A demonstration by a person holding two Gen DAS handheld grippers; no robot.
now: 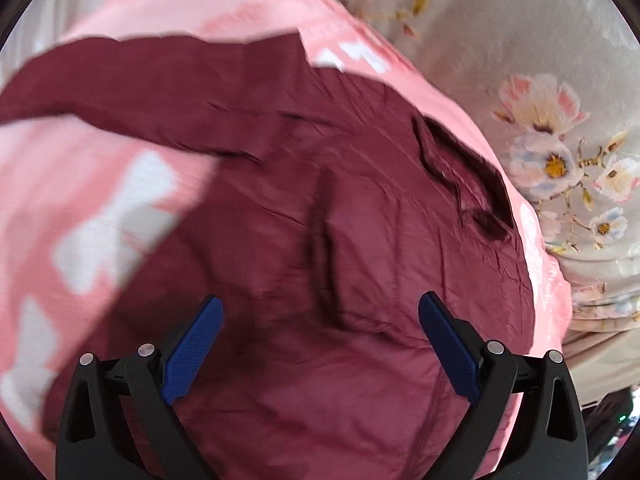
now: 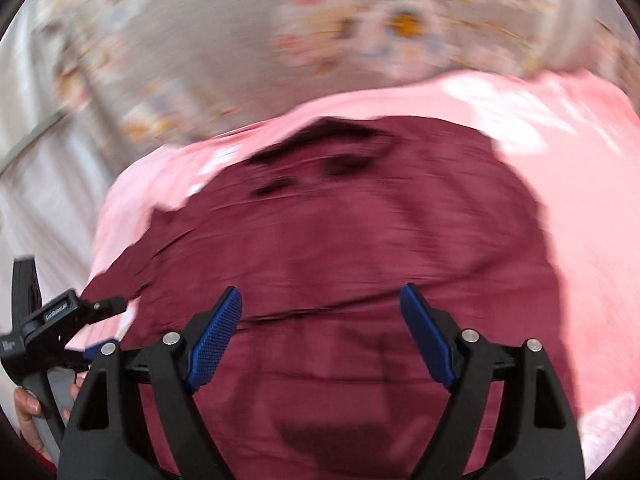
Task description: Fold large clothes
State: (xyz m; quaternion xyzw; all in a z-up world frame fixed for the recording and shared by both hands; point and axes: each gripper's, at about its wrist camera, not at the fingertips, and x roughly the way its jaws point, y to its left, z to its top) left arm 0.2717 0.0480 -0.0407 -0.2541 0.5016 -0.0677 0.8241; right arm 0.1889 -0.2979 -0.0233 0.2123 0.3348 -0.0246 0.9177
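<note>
Both hand-held grippers, left and right, gape wide and empty over the maroon garment; seemingly between folds, each needs a fresh edge.

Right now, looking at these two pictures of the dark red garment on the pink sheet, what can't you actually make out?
- Maroon garment: its near hem, left wrist view, is cut off by the bottom edge and hidden behind the left gripper.
- Collar: right wrist view, smeared by motion blur.
- Floral bedding: right wrist view, pattern blurred.
- Lettering on the other tool: right wrist view, too small.
- Pink sheet: left wrist view, white pattern blurred.
</note>
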